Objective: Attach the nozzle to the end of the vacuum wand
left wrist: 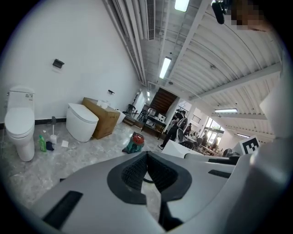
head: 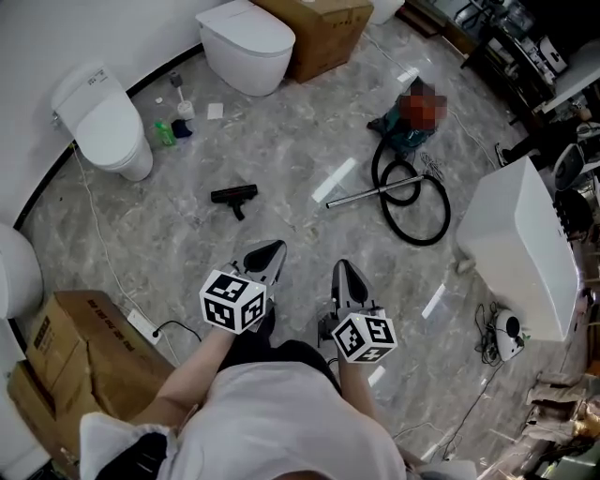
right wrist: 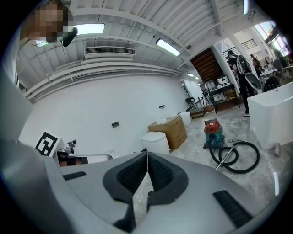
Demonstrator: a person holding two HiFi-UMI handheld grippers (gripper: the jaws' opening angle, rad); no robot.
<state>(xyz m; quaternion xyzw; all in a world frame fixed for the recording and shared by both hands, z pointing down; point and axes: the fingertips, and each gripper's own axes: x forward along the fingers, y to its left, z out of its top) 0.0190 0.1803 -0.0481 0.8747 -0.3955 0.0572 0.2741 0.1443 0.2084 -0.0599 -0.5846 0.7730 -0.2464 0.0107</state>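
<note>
A: Where do we find the nozzle?

B: The black nozzle (head: 234,195) lies on the grey marbled floor (head: 281,131), beyond our grippers and left of the vacuum wand (head: 361,195). The two lie apart, not joined.

A: And the wand itself?

B: It lies flat on the floor. Its right end runs into the black hose (head: 417,211), which is coiled there. The teal vacuum cleaner (head: 401,133) stands just beyond the coil.

A: What are we holding?

B: Nothing. Our left hand-held gripper (head: 272,251) and our right hand-held gripper (head: 343,272) both hang over the floor near us. Each has its jaws closed together with nothing between them.

A: What else do we see in the room?

B: The floor is glossy and throws back the ceiling lights. By the white wall stands the left toilet (head: 108,122), with the far toilet (head: 246,42) beside a cardboard box (head: 323,28). A green bottle (head: 165,133) stands between the toilets. A white tub (head: 520,248) sits at the right, and a power strip (head: 142,325) lies near left.
</note>
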